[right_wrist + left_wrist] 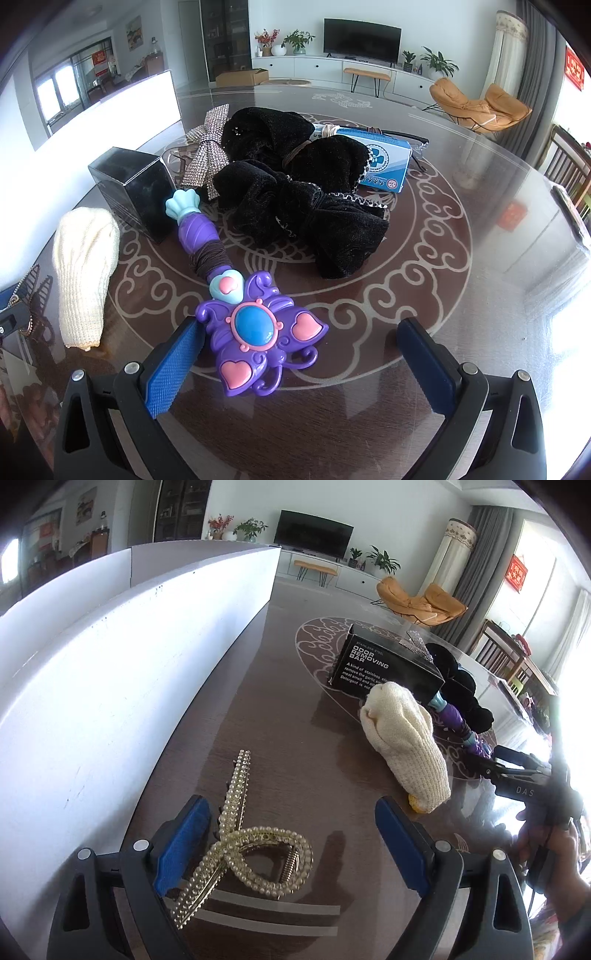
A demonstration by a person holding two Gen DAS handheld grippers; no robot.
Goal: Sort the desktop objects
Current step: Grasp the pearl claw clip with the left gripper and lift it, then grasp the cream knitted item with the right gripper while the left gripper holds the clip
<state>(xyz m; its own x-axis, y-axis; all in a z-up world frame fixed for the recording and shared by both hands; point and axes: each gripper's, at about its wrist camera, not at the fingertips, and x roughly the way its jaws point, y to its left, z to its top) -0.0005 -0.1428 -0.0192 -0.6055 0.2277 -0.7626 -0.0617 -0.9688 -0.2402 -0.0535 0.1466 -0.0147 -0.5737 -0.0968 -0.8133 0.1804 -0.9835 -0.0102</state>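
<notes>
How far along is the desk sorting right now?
Done: nothing looks sorted. In hand: nothing; the open left gripper straddles the pearl clip, the open right gripper the wand. Left: sock, black box, velvet bows, blue box.

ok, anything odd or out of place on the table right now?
Nothing spilled or visibly broken. One oddity: the purple toy wand has a bundle of dark hair ties wound round its handle. The black velvet bows lie heaped over the blue-and-white box. The pearl hair clip sits between the left gripper's open jaws, unclamped.
</notes>
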